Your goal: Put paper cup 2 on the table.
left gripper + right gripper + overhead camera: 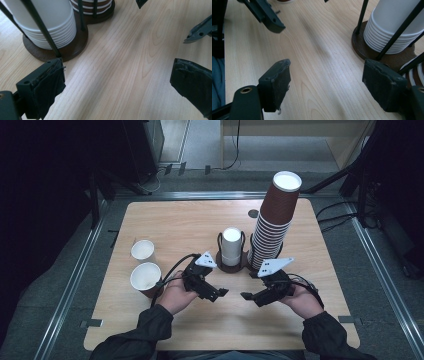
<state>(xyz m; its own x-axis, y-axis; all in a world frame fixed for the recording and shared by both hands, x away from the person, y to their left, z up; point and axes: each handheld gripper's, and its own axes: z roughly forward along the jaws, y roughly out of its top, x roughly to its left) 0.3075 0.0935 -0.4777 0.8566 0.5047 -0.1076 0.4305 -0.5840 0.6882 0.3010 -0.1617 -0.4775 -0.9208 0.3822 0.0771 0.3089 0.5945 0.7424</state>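
Left gripper released, jaws wide over bare desk, nothing between. Right gripper released too, facing it, near desk's front edge. White cup stack in wire holder at desk centre, just beyond both grippers; tall brown cup stack beside it.

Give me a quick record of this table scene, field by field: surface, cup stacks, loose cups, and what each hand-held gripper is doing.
surface: light wooden table
white cup stack: short, upside down in a dark wire holder, mid-table
brown cup stack: tall, leaning, in the holder beside the white one
loose cups: two, upright, one behind the other near the left edge
left hand-held gripper: open, nothing between the jaws, over bare wood in front of the white stack
right hand-held gripper: open, holding nothing, facing the left one
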